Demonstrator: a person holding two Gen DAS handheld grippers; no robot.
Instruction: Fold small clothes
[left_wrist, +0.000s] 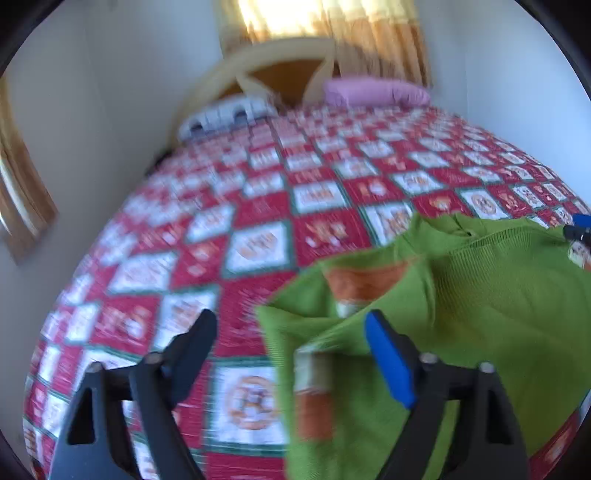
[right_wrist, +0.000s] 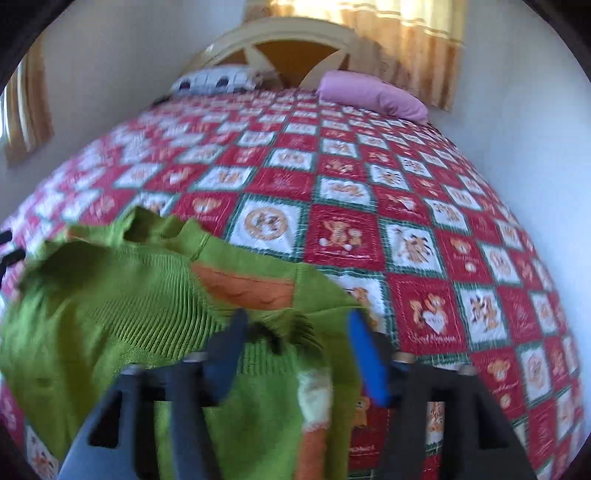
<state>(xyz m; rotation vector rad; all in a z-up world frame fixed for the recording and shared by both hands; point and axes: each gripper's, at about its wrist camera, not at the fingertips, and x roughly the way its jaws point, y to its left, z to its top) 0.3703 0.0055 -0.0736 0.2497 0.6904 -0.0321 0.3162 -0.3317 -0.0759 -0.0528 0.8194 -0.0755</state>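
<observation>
Currently, with my left gripper (left_wrist: 291, 349) and right gripper (right_wrist: 295, 350) both spread and pinching nothing, the green sweater (left_wrist: 480, 295) lies rumpled near the quilt's (left_wrist: 258, 206) foot edge, so I judge flattening comes next.

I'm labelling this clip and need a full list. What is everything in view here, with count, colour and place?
sweater: one, green knit with orange and white patches, lying rumpled on the near part of the bed
quilt: one, red and white checked with green lines, covering the bed
pink pillow: one, far end of the bed, right side
patterned pillow: one, white and dark, far end, left side
headboard: one, cream frame with brown panel, behind the pillows
curtains: golden, backlit, behind the headboard
left gripper: black fingers, one blue pad, jaws open at the sweater's edge
right gripper: same build, jaws open over the sweater
</observation>
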